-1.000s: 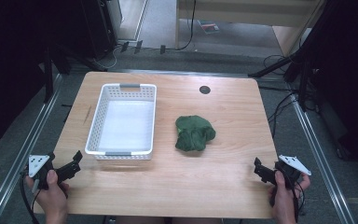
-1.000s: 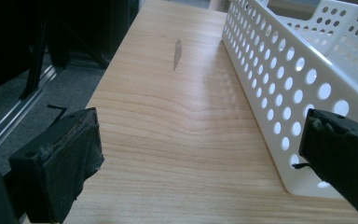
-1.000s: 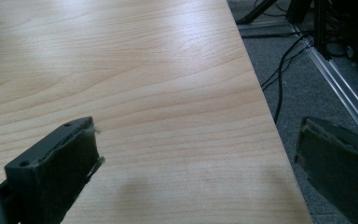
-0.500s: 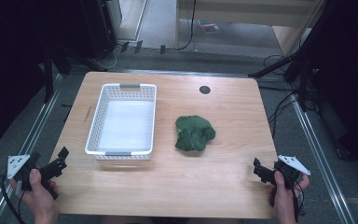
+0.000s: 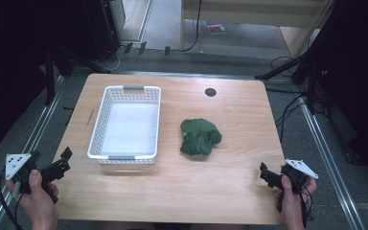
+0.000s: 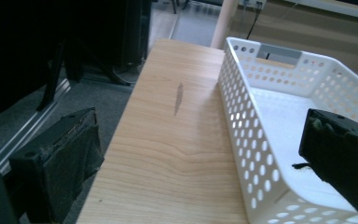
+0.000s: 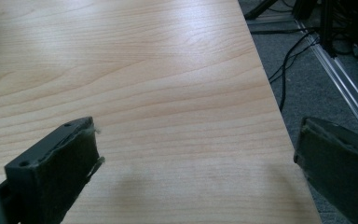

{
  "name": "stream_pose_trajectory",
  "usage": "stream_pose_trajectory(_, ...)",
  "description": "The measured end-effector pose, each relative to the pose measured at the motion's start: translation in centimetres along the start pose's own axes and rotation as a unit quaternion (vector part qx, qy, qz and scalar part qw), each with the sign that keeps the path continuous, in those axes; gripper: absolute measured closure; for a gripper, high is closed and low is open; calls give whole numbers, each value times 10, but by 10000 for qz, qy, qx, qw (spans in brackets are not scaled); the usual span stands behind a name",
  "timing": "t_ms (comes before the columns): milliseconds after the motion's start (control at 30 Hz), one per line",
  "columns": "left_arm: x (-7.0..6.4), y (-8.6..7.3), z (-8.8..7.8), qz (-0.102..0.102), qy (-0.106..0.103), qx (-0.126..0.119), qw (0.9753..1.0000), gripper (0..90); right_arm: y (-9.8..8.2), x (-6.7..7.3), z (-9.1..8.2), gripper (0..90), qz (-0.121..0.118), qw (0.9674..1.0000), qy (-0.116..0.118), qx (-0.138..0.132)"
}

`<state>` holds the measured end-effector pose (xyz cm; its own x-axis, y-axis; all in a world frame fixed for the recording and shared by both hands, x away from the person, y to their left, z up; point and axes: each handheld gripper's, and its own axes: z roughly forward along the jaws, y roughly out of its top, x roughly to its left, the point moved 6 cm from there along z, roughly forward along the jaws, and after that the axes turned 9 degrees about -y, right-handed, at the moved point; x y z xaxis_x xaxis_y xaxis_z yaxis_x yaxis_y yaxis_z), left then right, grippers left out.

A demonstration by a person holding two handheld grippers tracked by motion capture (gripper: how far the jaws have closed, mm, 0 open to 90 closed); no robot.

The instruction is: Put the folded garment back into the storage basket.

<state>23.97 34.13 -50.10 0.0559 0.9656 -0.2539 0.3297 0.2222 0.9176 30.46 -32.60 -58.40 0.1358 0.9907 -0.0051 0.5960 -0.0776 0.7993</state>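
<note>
Left claw (image 5: 60,163) at near-left corner of surface (image 5: 230,120), jaws spread wide, empty, aimed at basket (image 5: 126,123). Right claw (image 5: 267,173) at near-right corner, jaws wide apart, nothing between them, low over bare wood. Green cloth (image 5: 200,136) bunched near middle of surface, right of basket, well apart from both claws. Basket white, perforated, empty, on left half, long side running toward far edge. In left claw view, basket (image 6: 303,116) near corner just beside right jaw. Small dark round hole (image 5: 210,92) near far edge.
</note>
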Motion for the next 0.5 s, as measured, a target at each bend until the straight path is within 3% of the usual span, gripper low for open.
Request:
stream_pose_trajectory(233, -15, 3, 1, -23, -236, 56, 9997, 0, 0, 0, 0, 0, 15, 10000, 10, 12)
stream_pose_trajectory(267, -23, 5, 1, -122, -453, 93, 9989, 0, 0, 0, 0, 0, 4, 10000, 4, 9)
stream_pose_trajectory(500, -40, 9, 2, 45, -564, 127, 9983, 0, 0, 0, 1, 0, -18, 10000, -28, 16)
